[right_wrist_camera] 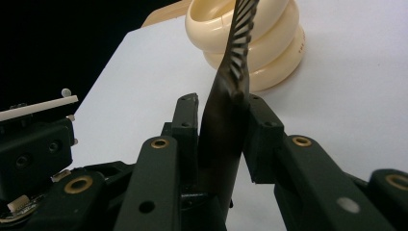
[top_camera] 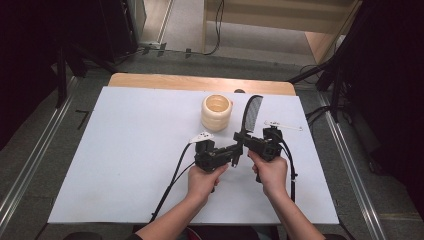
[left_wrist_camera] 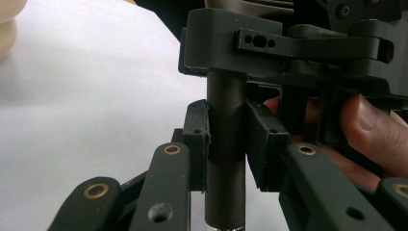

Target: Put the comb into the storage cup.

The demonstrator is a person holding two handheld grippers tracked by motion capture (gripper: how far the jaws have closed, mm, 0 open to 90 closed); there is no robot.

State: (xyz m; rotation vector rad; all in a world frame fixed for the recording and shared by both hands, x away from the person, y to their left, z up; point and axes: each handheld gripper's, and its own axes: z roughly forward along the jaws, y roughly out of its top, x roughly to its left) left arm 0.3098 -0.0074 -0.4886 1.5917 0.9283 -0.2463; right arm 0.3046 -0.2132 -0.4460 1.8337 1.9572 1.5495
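A black comb (top_camera: 251, 112) stands nearly upright over the white mat (top_camera: 125, 150), teeth end up, next to a cream ribbed cup (top_camera: 217, 112). Both hands meet at its lower end. My left gripper (top_camera: 237, 150) points right, and in the left gripper view its pads close on the comb's round handle (left_wrist_camera: 226, 110). My right gripper (top_camera: 243, 137) holds the comb a little higher. In the right gripper view its pads press the comb's flat neck (right_wrist_camera: 226, 110) below the teeth, with the cup (right_wrist_camera: 260, 53) behind. The right gripper's body (left_wrist_camera: 298, 43) looms just past my left gripper (left_wrist_camera: 227, 130).
The mat covers a wooden table whose far edge (top_camera: 200, 80) shows behind the cup. Open mat lies to the left and front. Dark stands and cables ring the table on the floor. The left gripper's body (right_wrist_camera: 33, 149) sits at the lower left of the right gripper view.
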